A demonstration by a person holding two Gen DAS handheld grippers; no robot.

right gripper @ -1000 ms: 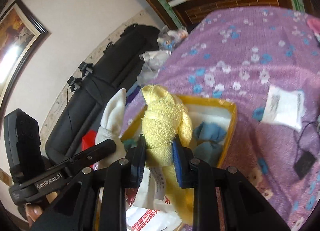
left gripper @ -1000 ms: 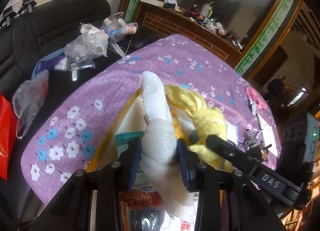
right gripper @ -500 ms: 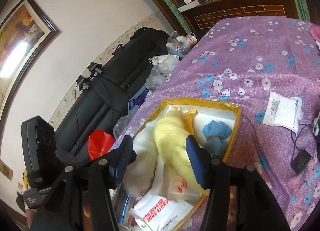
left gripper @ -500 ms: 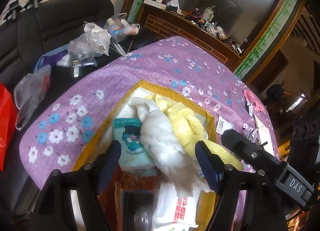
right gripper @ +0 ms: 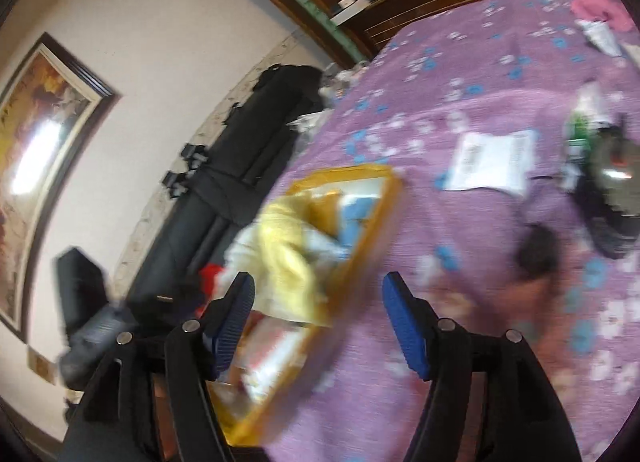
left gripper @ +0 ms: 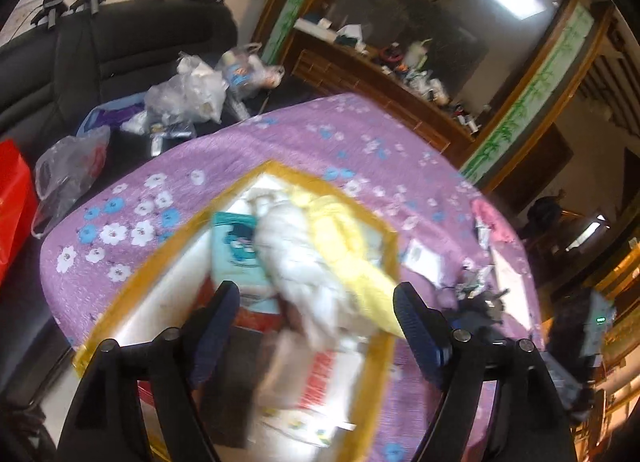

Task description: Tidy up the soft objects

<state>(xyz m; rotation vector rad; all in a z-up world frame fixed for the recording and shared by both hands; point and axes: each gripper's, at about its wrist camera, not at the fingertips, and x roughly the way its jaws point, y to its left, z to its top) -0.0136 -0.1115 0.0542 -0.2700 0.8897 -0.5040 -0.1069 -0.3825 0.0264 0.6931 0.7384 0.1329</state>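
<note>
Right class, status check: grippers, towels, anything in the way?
Left gripper and right gripper open, jaws just opened, holding nothing. White towel and yellow towel lie in yellow box. Nothing blocking.

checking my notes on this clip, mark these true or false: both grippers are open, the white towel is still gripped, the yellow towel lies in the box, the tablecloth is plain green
1. Both grippers are open: true; the left gripper and right gripper stand wide, pressing nothing.
2. The white towel is gripped: false; it lies loose in the yellow-rimmed box.
3. The yellow towel lies in the box: true.
4. The tablecloth is plain green: false; purple with flowers.
</note>
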